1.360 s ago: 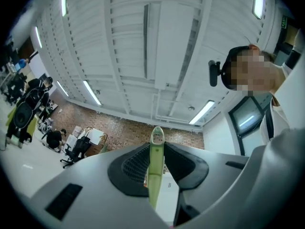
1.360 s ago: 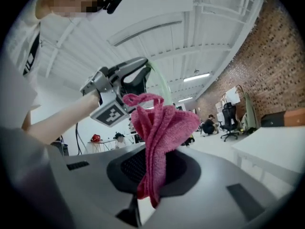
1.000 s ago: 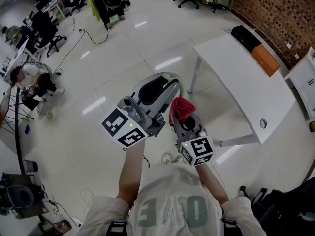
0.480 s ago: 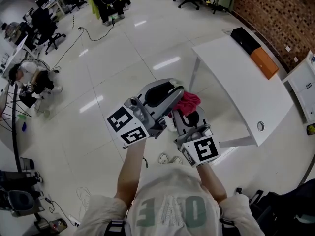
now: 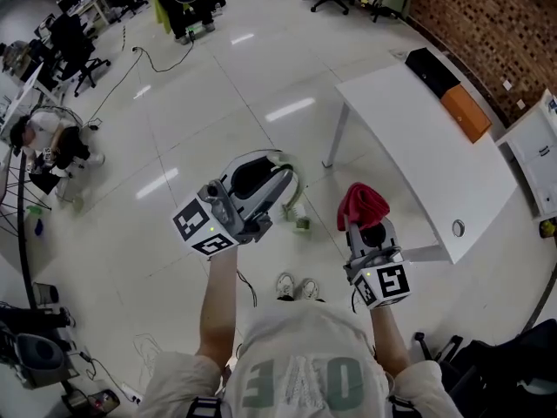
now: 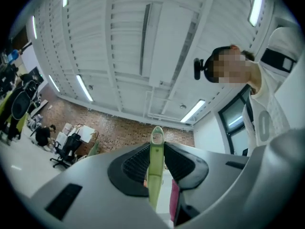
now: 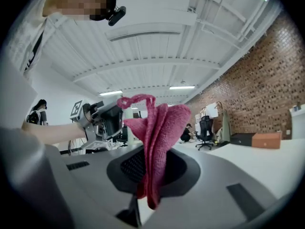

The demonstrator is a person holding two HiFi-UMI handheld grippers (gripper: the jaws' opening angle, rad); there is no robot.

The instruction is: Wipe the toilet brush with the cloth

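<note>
Toilet brush (image 6: 157, 136) stands near upright in left tool (image 6: 155, 152), handle end up.

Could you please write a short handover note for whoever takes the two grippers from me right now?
Left gripper: jaws shut on the toilet brush, its pale green handle poking out past them.
Right gripper: jaws shut on the red cloth.
The two are held apart, not touching, over the floor near the white table.
Done: both gripped. Left: bring cloth to brush and wipe.
</note>
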